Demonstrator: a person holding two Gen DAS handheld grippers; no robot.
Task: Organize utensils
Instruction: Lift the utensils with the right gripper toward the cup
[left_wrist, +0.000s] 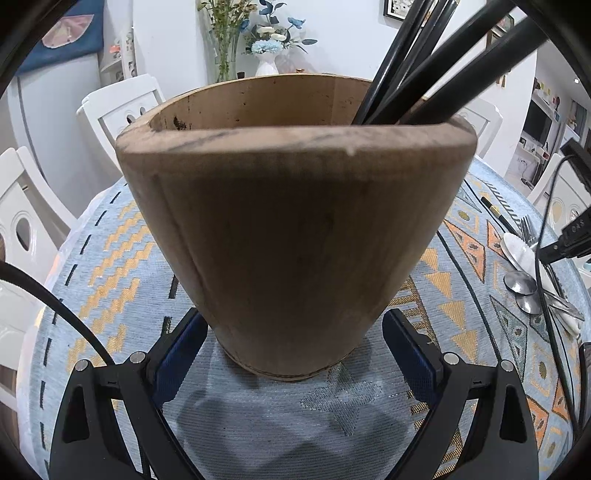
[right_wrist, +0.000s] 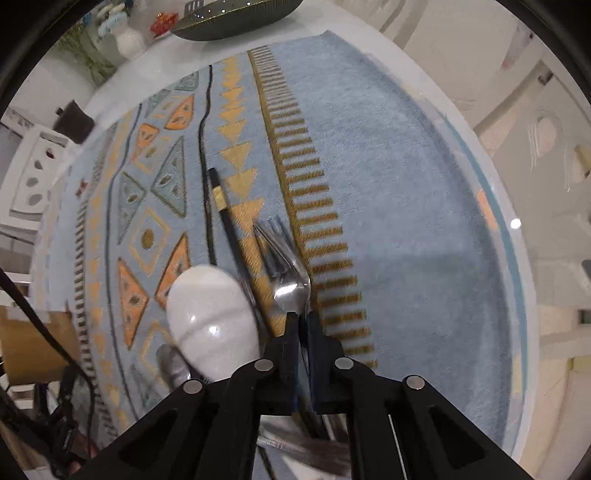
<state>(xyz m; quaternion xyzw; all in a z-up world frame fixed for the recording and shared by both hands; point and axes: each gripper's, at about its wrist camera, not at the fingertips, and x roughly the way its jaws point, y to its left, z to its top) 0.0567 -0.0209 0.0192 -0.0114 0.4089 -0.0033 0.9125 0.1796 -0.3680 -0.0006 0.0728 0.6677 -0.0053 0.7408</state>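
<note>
In the left wrist view a brown wooden holder (left_wrist: 295, 240) stands on the patterned tablecloth (left_wrist: 110, 258). My left gripper (left_wrist: 295, 332) has its blue pads against both sides of the holder's base. Several black chopsticks (left_wrist: 424, 74) lean out of the holder at its right. In the right wrist view my right gripper (right_wrist: 303, 321) points down and is shut on the neck of a metal fork (right_wrist: 288, 269); the tines point away from me. A white ceramic spoon (right_wrist: 210, 317) lies just left of the fork, and a black chopstick (right_wrist: 221, 206) with a gold band lies between them.
A metal spoon (right_wrist: 170, 363) peeks out under the white spoon, and more metal utensils (right_wrist: 314, 446) lie below the gripper. The same pile (left_wrist: 521, 282) shows right of the holder. A dark bowl (right_wrist: 236, 18), flower vases (left_wrist: 266, 66) and white chairs (left_wrist: 122, 107) ring the table.
</note>
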